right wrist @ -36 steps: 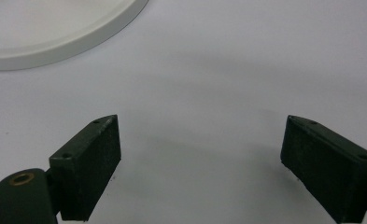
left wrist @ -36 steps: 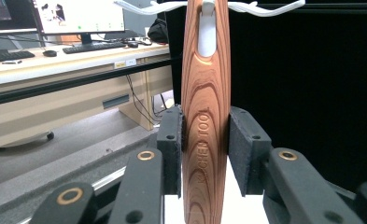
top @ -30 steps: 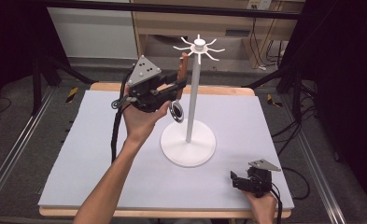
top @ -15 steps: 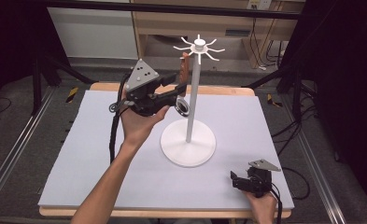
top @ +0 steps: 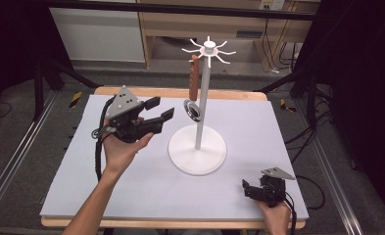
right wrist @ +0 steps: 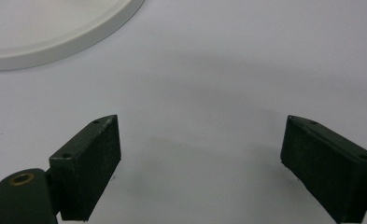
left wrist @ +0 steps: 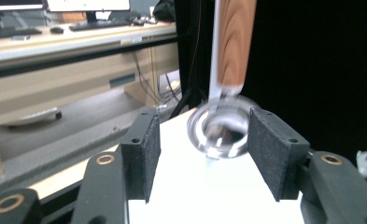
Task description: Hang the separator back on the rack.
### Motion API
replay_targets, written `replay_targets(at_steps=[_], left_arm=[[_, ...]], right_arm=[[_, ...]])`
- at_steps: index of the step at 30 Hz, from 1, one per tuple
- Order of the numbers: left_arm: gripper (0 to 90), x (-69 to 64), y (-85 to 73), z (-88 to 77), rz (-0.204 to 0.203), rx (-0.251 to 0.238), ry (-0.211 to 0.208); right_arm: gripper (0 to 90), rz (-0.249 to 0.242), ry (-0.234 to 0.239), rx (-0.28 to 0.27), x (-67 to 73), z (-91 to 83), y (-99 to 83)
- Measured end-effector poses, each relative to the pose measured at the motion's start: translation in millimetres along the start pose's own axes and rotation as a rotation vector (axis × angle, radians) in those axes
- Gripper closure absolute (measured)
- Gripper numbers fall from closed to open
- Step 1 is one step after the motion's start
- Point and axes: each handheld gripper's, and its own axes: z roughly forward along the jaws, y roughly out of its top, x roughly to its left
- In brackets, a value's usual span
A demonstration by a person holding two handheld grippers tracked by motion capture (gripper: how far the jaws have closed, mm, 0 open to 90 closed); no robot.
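Note:
A white stand (top: pixel 200 112) with a round base and a crown of hooks (top: pixel 208 48) rises from the middle of the table. From one hook hangs a utensil with a wooden handle (top: pixel 194 81) and a round metal head (top: pixel 194 110). My left gripper (top: pixel 163 108) is open, a short way left of the head and apart from it. In the left gripper view the blurred metal head (left wrist: pixel 221 126) and the handle (left wrist: pixel 235 42) lie beyond the open left gripper (left wrist: pixel 203 140). My right gripper (top: pixel 245 188) rests open on the mat at the front right, with nothing in it (right wrist: pixel 202 154).
A white mat (top: pixel 131 191) covers the wooden table. The stand's base (right wrist: pixel 55 28) lies ahead and to the left of the right gripper. Black frame legs and cables stand on the floor around the table, and a cabinet stands behind it.
The left gripper held the utensil up by the stand's hooks. It has let go, opened and drawn back left and down. The utensil now hangs from a hook. The right gripper stayed still.

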Motion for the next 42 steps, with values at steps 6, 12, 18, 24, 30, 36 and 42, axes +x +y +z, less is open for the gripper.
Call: replay_targets(at_steps=[6, 12, 18, 24, 30, 36, 42], left_arm=[[42.1, 7.8, -31.9, -8.6, -0.016, 0.047, 0.018], [40.6, 15.0, -61.5, -10.8, -0.046, 0.098, 0.032], [39.3, 22.5, -90.2, -13.4, -0.067, 0.15, 0.046], [38.4, 33.0, -114.3, -19.9, -0.085, 0.172, 0.074], [36.3, 43.5, -138.2, -26.1, -0.101, 0.213, 0.109], [35.0, 55.5, -164.8, -33.8, -0.122, 0.263, 0.151], [33.7, 65.9, -183.5, -42.5, -0.135, 0.293, 0.201]], right_arm=[[12.6, -0.007, -0.001, -0.003, -0.9, -0.1, -0.1], [12.6, -0.003, -0.005, -0.003, -1.1, -0.4, -0.4], [12.6, -0.003, -0.005, -0.005, -1.5, -0.6, -0.6], [12.6, 0.002, -0.009, -0.002, -1.1, -1.3, -0.9], [12.6, 0.0, -0.016, -0.004, -0.7, -1.4, -1.0], [12.7, -0.01, -0.025, 0.0, -0.1, -0.9, -1.2], [12.5, -0.004, -0.019, 0.007, -1.4, -0.4, -1.1]])
